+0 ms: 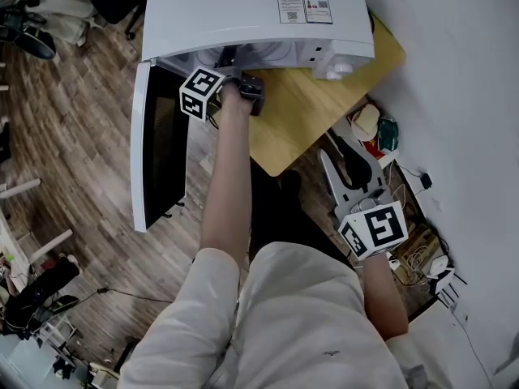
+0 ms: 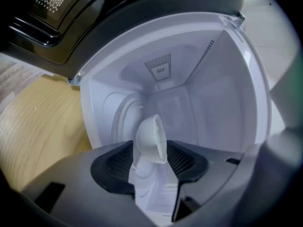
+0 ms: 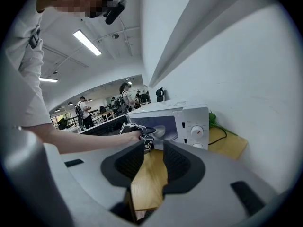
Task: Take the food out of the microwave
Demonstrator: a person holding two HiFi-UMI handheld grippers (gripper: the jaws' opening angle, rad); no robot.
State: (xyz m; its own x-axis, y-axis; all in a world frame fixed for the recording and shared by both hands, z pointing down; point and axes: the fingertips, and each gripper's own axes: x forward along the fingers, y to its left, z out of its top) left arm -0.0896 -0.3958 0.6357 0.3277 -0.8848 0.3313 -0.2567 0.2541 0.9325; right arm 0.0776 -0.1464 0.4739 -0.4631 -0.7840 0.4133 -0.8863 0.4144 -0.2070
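A white microwave [image 1: 243, 14] stands on a wooden table [image 1: 300, 120] with its door [image 1: 158, 148] swung open to the left. My left gripper [image 1: 241, 79] reaches into the microwave's mouth. In the left gripper view it [image 2: 151, 155] is shut on the rim of a small white bowl [image 2: 151, 138], held edge-on in front of the bare white cavity [image 2: 189, 93]. What the bowl holds is hidden. My right gripper [image 1: 336, 154] hangs low beside the table's right corner, open with nothing between its fingers [image 3: 154, 157]. From there I see the bowl [image 3: 159, 131] at the microwave's [image 3: 189, 122] opening.
The open door juts out over the wooden floor [image 1: 73, 152] on the left. A white wall [image 1: 462, 79] runs close along the right. Cables and small clutter [image 1: 377, 128] lie on the floor by the table's right corner. Several people stand far back in the room [image 3: 85, 110].
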